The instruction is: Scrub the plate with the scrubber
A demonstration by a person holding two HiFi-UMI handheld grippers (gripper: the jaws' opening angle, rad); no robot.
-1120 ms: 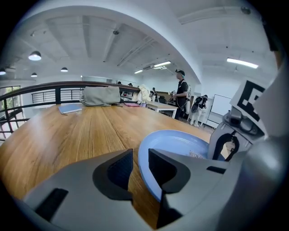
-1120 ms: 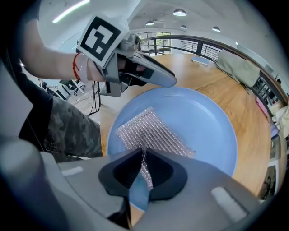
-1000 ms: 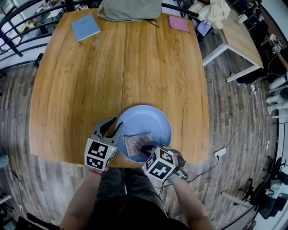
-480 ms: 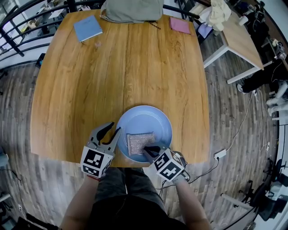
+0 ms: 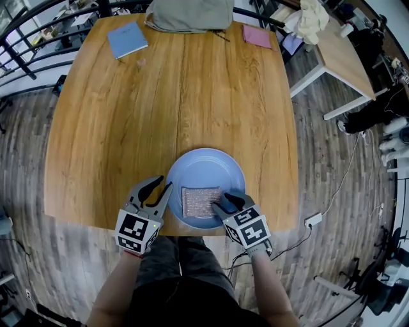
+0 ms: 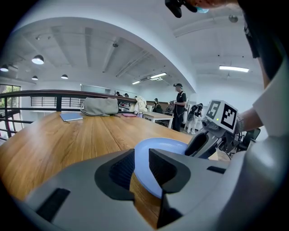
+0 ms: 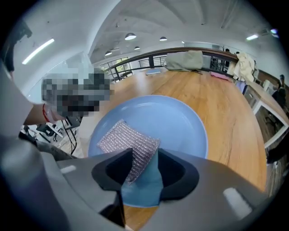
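Observation:
A light blue plate [image 5: 208, 167] sits at the near edge of the wooden table [image 5: 172, 96]. A silver mesh scrubber [image 5: 200, 202] lies flat on its near half. My left gripper [image 5: 160, 190] is at the plate's left side, and in the left gripper view the plate's rim [image 6: 167, 145] runs between its jaws, which close on it. My right gripper [image 5: 225, 203] is at the scrubber's right edge. Its jaws are opening; in the right gripper view a corner of the scrubber [image 7: 126, 140] lies loose in the gap of the right gripper [image 7: 144, 167], over the plate [image 7: 176, 122].
At the table's far edge lie a blue notebook [image 5: 126, 39], a grey bag [image 5: 188, 14] and a pink cloth [image 5: 256, 36]. A second table [image 5: 339, 48] stands at the right. Cables run over the floor [image 5: 332, 191] on that side. The person's legs are just below the near edge.
The right gripper has slid right off the scrubber and its jaws have come apart, letting the scrubber go. The scrubber now lies flat. The left gripper has stayed at the rim.

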